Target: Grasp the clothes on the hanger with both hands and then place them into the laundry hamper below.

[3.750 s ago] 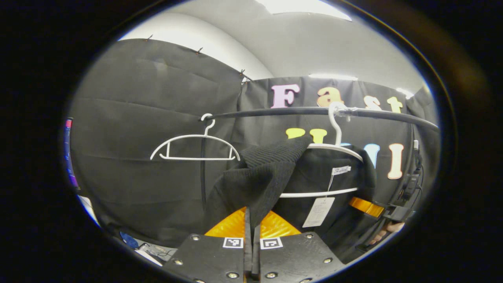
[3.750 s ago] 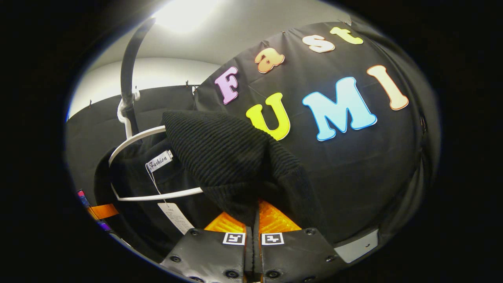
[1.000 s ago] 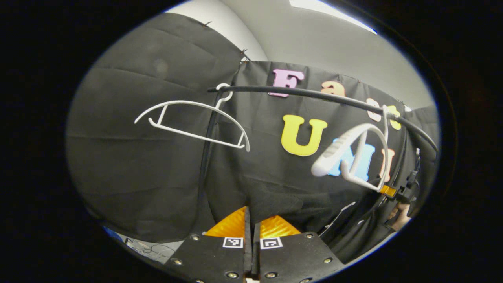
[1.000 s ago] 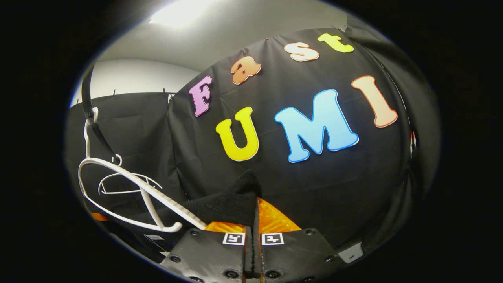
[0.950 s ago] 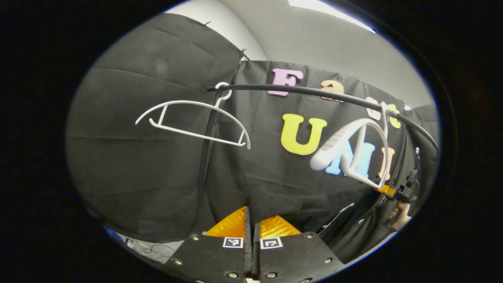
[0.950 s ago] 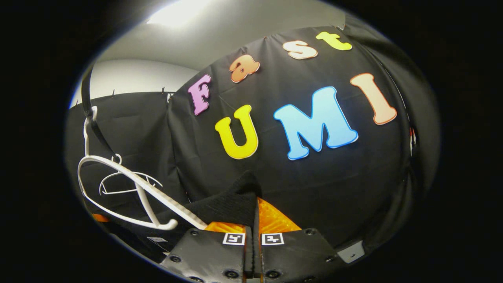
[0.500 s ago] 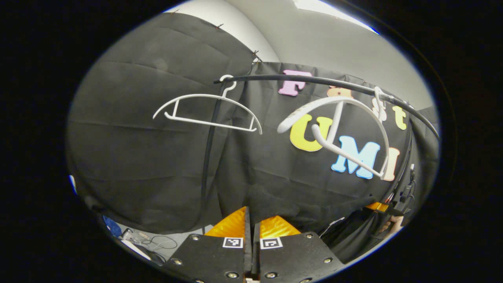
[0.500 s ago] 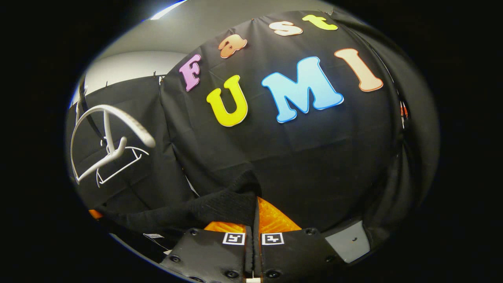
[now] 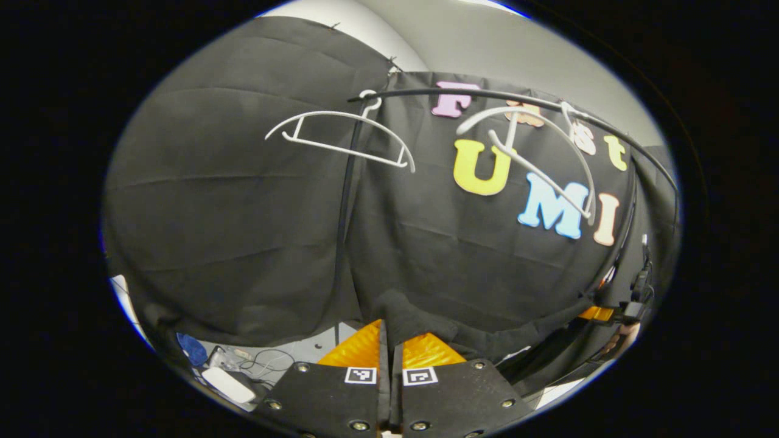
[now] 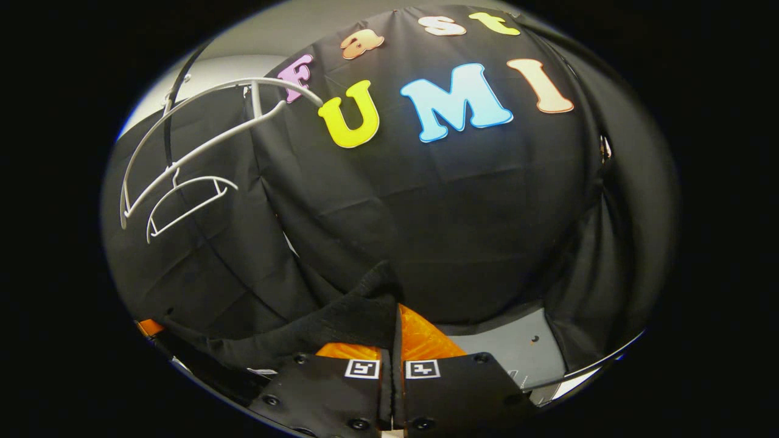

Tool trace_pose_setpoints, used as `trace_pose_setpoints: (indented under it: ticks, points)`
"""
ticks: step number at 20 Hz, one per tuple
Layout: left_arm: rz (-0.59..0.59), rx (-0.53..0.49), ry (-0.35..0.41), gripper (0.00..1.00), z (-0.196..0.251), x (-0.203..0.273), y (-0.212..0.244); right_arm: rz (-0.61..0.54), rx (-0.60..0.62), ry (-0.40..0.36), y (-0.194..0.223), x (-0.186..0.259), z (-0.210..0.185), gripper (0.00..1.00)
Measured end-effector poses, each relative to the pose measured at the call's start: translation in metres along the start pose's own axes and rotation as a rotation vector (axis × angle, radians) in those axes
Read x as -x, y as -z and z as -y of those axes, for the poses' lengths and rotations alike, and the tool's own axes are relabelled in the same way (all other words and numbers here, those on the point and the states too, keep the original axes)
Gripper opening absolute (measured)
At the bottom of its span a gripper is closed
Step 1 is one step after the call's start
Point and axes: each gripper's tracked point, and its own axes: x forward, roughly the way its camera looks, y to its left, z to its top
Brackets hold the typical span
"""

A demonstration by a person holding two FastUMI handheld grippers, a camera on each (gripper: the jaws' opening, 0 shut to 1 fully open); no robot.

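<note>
Right hand-held gripper (image 10: 392, 340) pinches black garment (image 10: 341, 322) below bare hangers (image 10: 201, 146).

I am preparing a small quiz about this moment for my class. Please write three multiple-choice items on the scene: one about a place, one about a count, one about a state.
1. Where are the white hangers?
A. on the black rail
B. on the floor
C. between a gripper's fingers

2. How many white hangers hang there?
A. one
B. two
C. four

3. In what state is the black garment?
A. draped on a hanger
B. folded on the floor
C. off the hanger, pinched by both grippers

Answers:
1 A: in the left gripper view both hooks sit over the rail.
2 B: one bare hanger on the left and a second hanger to its right.
3 C: the left gripper and the right gripper are each shut on the cloth, and both hangers are bare.
</note>
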Motion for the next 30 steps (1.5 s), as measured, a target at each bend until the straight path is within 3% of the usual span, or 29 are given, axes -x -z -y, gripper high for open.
trace_pose_setpoints:
  ticks: [7,10,17,27,30]
  points:
    - [-0.146,-0.075,0.216,0.01,0.018,-0.019,0.067,-0.080,-0.028,0.155,0.078,0.067,-0.011,0.01]
    - [-0.208,-0.108,0.275,0.00,0.030,-0.028,0.091,-0.118,-0.063,0.226,0.109,0.086,-0.008,0.02]
    - [-0.372,-0.206,0.327,0.01,0.045,-0.044,0.149,-0.214,-0.094,0.325,0.172,0.089,0.008,0.02]
    - [-0.537,-0.354,0.339,0.01,0.064,-0.093,0.261,-0.414,-0.121,0.325,0.258,0.044,0.026,0.00]
    - [-0.588,-0.377,0.337,0.01,0.065,-0.098,0.294,-0.471,-0.120,0.312,0.280,0.031,0.025,0.04]
